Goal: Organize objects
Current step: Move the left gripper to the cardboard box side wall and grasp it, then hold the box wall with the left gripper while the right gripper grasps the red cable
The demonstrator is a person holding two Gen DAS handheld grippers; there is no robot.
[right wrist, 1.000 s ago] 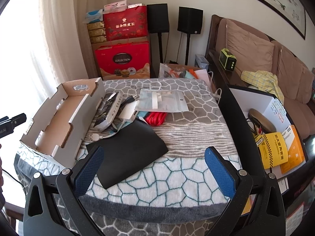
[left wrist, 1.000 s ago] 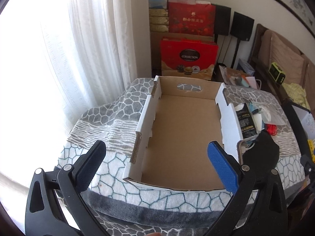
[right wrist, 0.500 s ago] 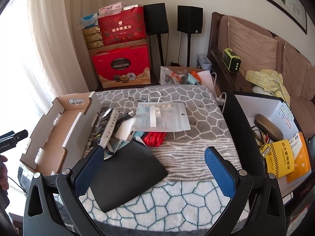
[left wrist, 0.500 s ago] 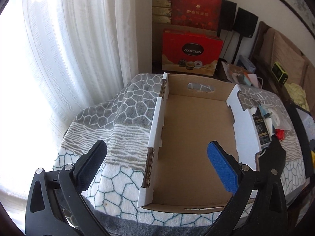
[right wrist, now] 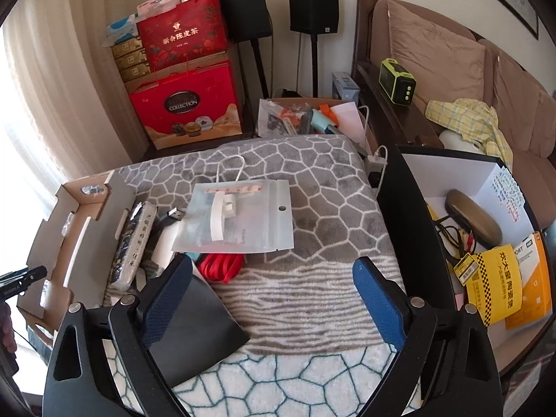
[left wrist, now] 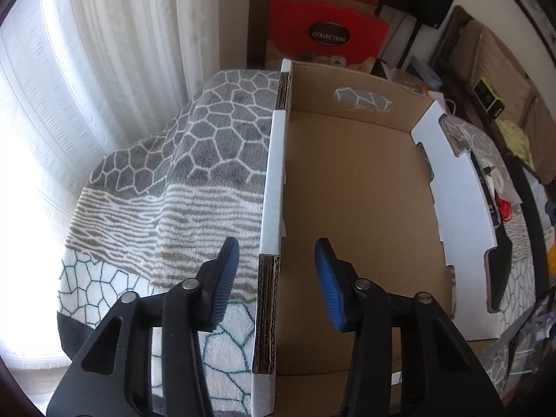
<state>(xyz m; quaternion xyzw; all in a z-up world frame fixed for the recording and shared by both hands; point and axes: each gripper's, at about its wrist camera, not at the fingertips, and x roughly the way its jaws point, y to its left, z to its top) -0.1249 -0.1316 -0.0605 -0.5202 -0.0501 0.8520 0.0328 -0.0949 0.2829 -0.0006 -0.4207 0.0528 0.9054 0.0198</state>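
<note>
While the left gripper stood open astride the box wall, the right gripper hung open above the blanket.

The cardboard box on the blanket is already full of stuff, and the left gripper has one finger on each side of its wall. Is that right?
Not quite. The cardboard box is empty: the left wrist view shows only its bare brown floor. The rest holds: the left gripper is open with one finger on each side of the box's wall, not yet touching it.

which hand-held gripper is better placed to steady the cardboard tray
Left. The left hand-held gripper is open, straddling the near side wall of the brown cardboard tray; the right hand-held gripper hangs open above the patterned blanket.
</note>
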